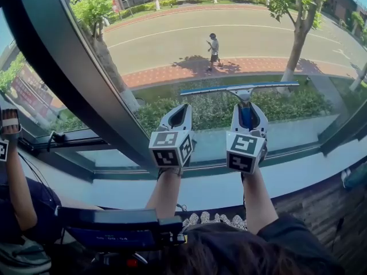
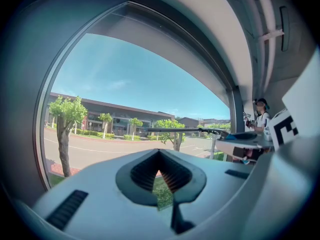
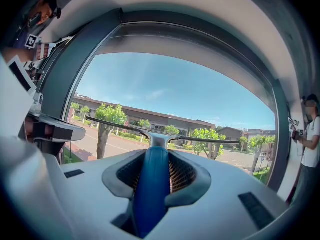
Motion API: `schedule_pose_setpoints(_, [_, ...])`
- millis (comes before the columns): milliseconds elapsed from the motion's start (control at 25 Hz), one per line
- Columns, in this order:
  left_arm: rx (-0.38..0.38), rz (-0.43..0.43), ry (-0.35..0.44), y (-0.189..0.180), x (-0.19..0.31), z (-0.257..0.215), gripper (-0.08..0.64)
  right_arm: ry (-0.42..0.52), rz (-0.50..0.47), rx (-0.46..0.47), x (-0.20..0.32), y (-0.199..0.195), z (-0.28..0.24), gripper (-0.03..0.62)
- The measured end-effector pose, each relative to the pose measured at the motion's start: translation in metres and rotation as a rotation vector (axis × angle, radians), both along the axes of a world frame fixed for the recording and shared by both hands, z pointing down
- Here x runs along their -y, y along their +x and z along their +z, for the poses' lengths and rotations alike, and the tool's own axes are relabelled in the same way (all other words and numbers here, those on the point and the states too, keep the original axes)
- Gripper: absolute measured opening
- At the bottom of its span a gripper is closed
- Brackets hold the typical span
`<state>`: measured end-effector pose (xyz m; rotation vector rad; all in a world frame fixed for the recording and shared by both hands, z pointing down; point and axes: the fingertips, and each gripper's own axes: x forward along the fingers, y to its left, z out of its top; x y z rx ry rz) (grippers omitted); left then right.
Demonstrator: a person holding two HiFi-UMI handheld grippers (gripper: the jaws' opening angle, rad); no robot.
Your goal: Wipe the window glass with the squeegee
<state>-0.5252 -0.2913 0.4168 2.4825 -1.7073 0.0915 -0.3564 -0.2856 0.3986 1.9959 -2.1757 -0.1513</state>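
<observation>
Readable text: none in any view.
Marker cube (image 1: 171,148) on the left gripper (image 1: 179,110): black-and-white square patterns only, with no letters or numbers.
Marker cube (image 1: 245,152) on the right gripper (image 1: 248,105): the same kind of pattern.
Squeegee (image 1: 241,89): plain blue handle, no print to read.
Blue device (image 1: 120,236) at the lower edge of the head view: a line of small print, too blurred to read.
Red banner (image 1: 28,93) outside the glass, at left: marks too blurred to read.
</observation>
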Motion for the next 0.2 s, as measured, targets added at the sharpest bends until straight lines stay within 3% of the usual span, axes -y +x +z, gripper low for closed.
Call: schedule_pose_setpoints(200, [0.003, 0.002, 0.000, 0.0004, 0.0008, 0.0022, 0.002, 0.001, 0.002, 0.000, 0.0004, 0.0000, 0.0018, 0.123])
